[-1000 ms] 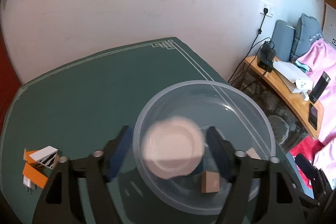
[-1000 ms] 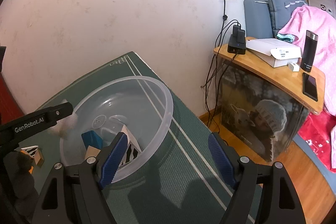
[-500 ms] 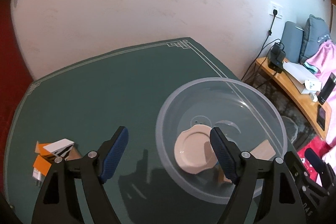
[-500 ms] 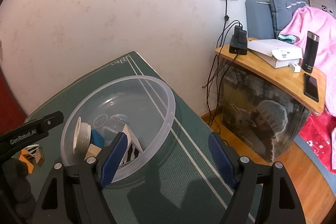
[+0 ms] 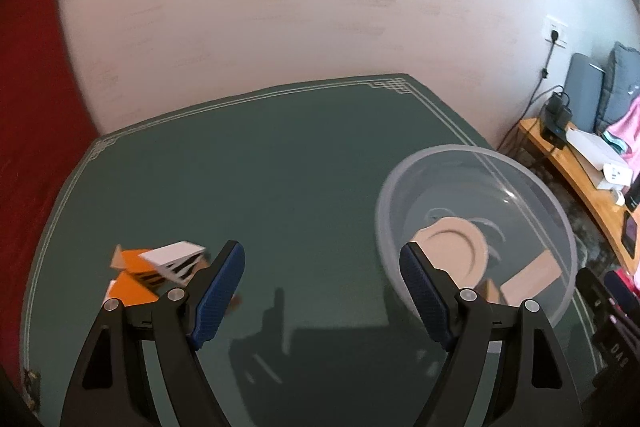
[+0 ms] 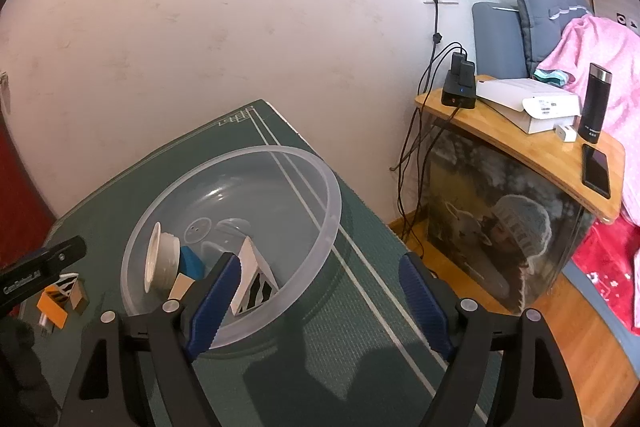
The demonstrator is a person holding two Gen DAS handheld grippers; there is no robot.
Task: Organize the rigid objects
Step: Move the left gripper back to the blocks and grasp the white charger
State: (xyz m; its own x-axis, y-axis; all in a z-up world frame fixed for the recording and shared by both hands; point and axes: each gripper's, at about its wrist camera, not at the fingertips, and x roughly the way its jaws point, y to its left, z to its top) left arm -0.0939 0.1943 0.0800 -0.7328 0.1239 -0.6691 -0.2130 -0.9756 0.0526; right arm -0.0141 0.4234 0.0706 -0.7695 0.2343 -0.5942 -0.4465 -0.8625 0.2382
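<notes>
Clear plastic bowl, frame centre-left: holds tilted pink dish, blue block, striped box. Orange boxes lower left.

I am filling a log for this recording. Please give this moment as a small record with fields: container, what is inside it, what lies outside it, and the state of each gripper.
container: clear plastic bowl on the green table mat
inside: small beige dish tipped on its edge; blue block; white box with black stripes; tan wooden block
outside: orange and striped white boxes piled on the mat, left of the bowl
left gripper: jaws wide open, holding nothing, above the mat
right gripper: jaws wide open, holding nothing, near the bowl's rim
</notes>
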